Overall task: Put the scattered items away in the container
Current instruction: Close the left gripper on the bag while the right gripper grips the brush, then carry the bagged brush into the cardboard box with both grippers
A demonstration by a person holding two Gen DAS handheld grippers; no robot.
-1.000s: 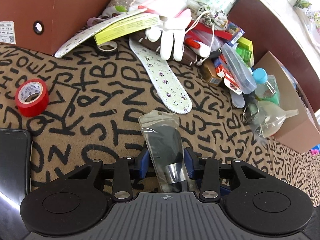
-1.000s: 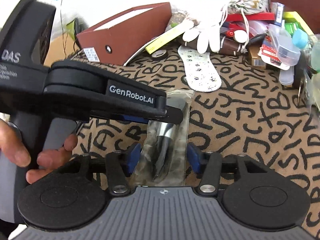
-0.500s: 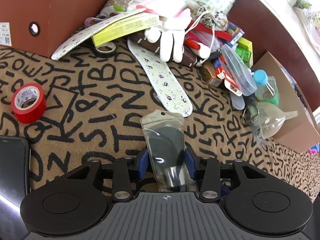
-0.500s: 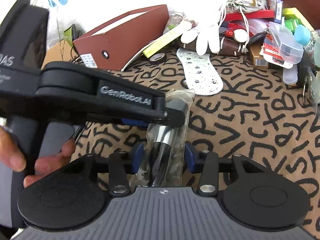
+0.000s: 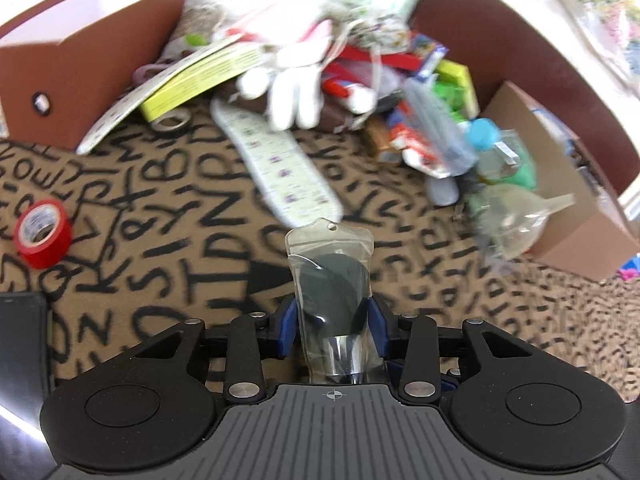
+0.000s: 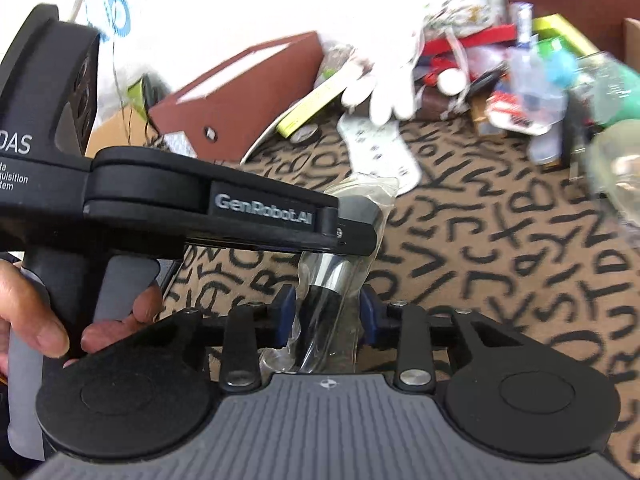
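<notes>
A clear plastic packet (image 5: 330,276) with a black brush and silver ferrule inside stands upright between the fingers of my left gripper (image 5: 331,320), which is shut on it. In the right wrist view the same packet (image 6: 340,276) lies between the fingers of my right gripper (image 6: 327,316), which close on its lower end. The left gripper's black body (image 6: 208,208) crosses above it. A brown open box (image 5: 92,56) stands at the back left. A heap of scattered items (image 5: 360,76) lies at the back.
A red tape roll (image 5: 42,232) lies at left on the letter-patterned cloth (image 5: 160,240). A patterned insole (image 5: 280,168), a white glove (image 5: 296,96), a blue-capped bottle (image 5: 496,152) and a cardboard box (image 5: 560,208) are ahead. A dark phone (image 5: 20,344) lies at the left edge.
Both grippers have lifted and moved forward with the packet; the view is blurred by motion. The right gripper's fingers have narrowed around the packet's lower end.
</notes>
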